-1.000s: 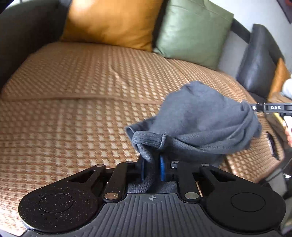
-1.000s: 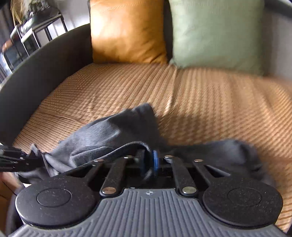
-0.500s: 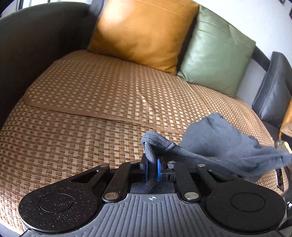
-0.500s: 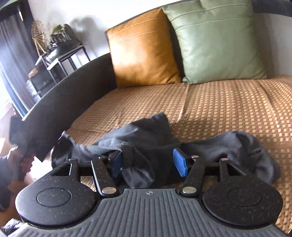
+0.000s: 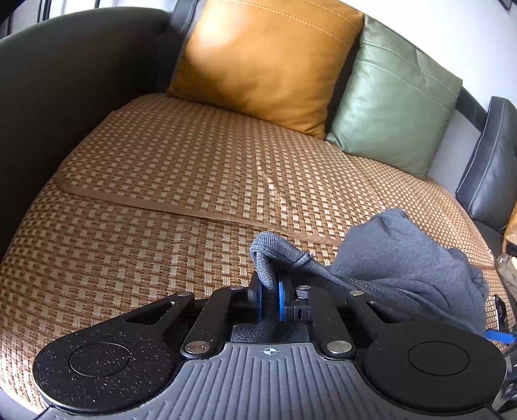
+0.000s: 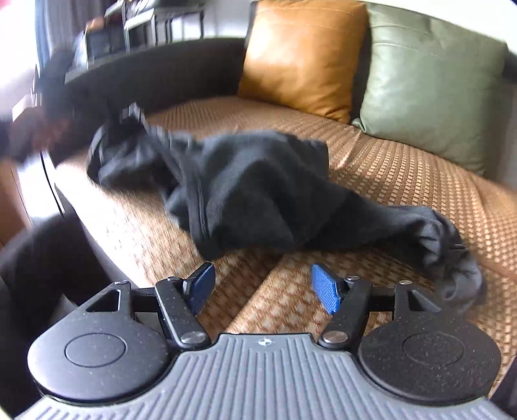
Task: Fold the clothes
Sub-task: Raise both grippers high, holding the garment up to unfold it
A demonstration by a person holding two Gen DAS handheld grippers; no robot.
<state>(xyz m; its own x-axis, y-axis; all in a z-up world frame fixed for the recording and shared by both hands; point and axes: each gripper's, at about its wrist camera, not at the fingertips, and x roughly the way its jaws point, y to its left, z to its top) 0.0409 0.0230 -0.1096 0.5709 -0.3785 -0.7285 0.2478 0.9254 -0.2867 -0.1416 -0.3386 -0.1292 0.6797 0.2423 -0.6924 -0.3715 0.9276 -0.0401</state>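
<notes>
A dark grey garment [image 5: 404, 265] lies crumpled on the woven sofa mat [image 5: 194, 181]. My left gripper [image 5: 270, 302] is shut on its ribbed hem [image 5: 274, 255], which loops up out of the blue pads. In the right wrist view the same garment [image 6: 252, 190] stretches across the seat, one end bunched at the right. My right gripper [image 6: 263, 292] sits just in front of it, its jaws opening wide, with only the mat between the blue pads [image 6: 324, 292]. The left gripper [image 6: 131, 114] shows blurred at the garment's far left end.
An orange cushion [image 5: 265, 61] and a green cushion [image 5: 394, 100] lean on the dark sofa back. A dark armrest [image 5: 64, 80] curves along the left. A grey cushion [image 5: 494, 164] stands at the right. Shelves [image 6: 145, 22] stand behind the sofa.
My right gripper let go of the garment, opened, and drew back from it toward the seat's front. The left gripper kept its grip on the hem; the cloth settled onto the mat.
</notes>
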